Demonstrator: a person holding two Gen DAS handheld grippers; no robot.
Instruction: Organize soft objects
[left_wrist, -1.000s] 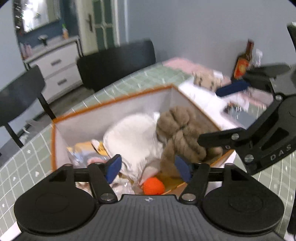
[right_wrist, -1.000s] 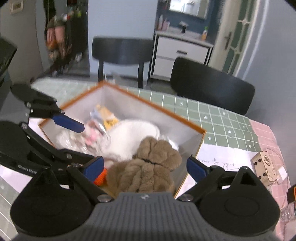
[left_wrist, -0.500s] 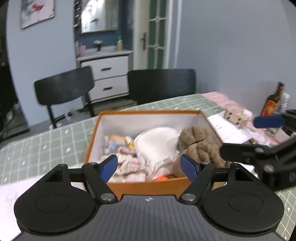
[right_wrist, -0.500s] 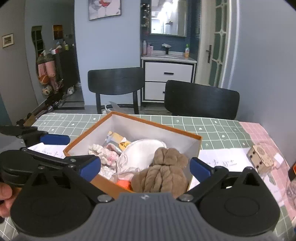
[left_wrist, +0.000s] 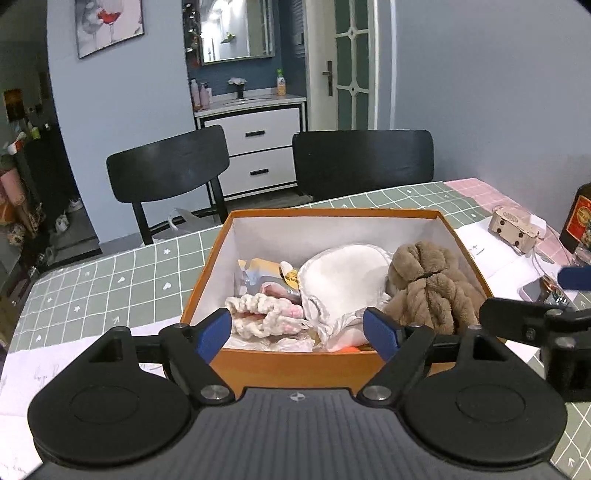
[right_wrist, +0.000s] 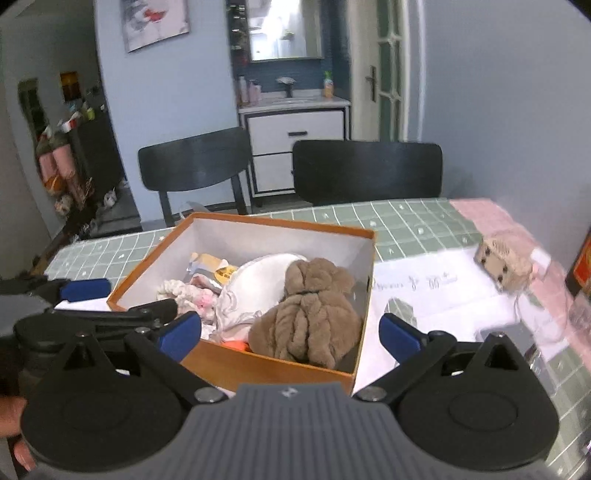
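Observation:
An orange cardboard box (left_wrist: 332, 213) (right_wrist: 280, 222) stands on the green checked table. Inside lie a brown plush bundle (left_wrist: 428, 284) (right_wrist: 310, 306), a white padded pouch (left_wrist: 343, 273) (right_wrist: 258, 280), a cream scrunchie (left_wrist: 255, 314) (right_wrist: 177, 290) and a yellow snack packet (left_wrist: 258, 267). My left gripper (left_wrist: 297, 330) hovers at the box's near wall, its jaws opening with nothing between them. My right gripper (right_wrist: 290, 334) is open and empty at the box's near right corner. Each gripper shows at the edge of the other's view.
Two black chairs (left_wrist: 170, 162) (left_wrist: 364, 158) stand behind the table. White paper sheets (right_wrist: 436, 291) lie right of the box, with a small wooden box (left_wrist: 513, 229) and a dark bottle (left_wrist: 578, 214) beyond. More paper (left_wrist: 55, 365) lies at the near left.
Both grippers have pulled back from inside the box and rolled level, so the whole box now shows. The left jaws stand wider. The objects in the box have not moved.

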